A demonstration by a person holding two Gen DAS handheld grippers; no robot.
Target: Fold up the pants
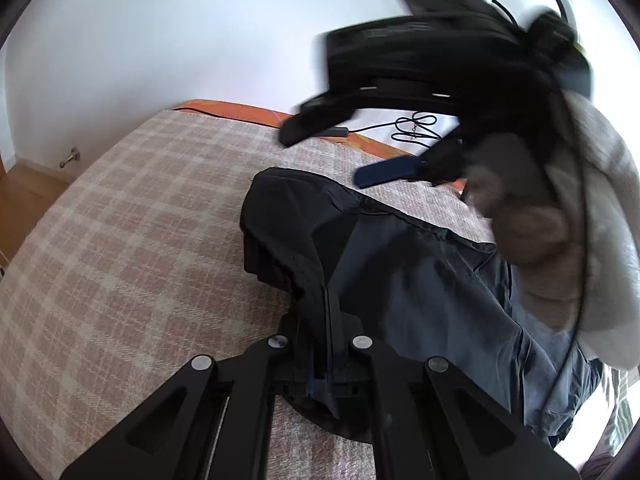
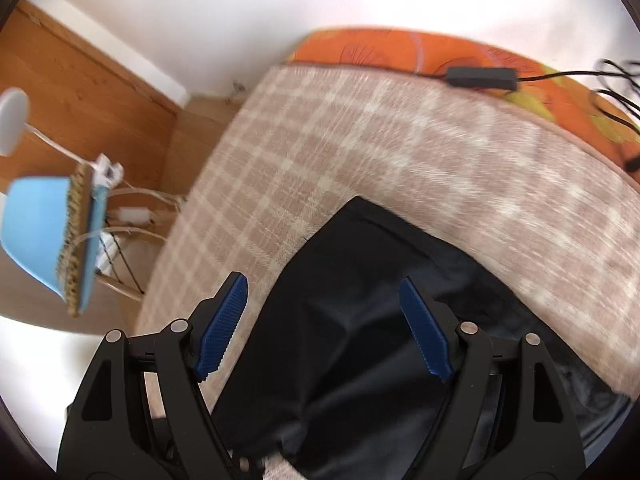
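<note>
Dark navy pants (image 1: 400,272) lie on a beige plaid blanket (image 1: 132,240). My left gripper (image 1: 326,292) is shut on a bunched fold of the pants and holds it just above the blanket. My right gripper (image 2: 324,312) is open and empty, its blue pads (image 2: 224,324) spread either side of the pants (image 2: 360,340) below it. In the left wrist view the right gripper (image 1: 384,172) hovers, blurred, above the pants at the upper right, held by a hand in a light sleeve (image 1: 592,240).
An orange patterned sheet (image 2: 400,48) edges the far side of the bed, with a black power adapter (image 2: 480,76) and cables on it. A blue chair (image 2: 44,232) and white cables stand on the wooden floor (image 2: 80,92) to the left.
</note>
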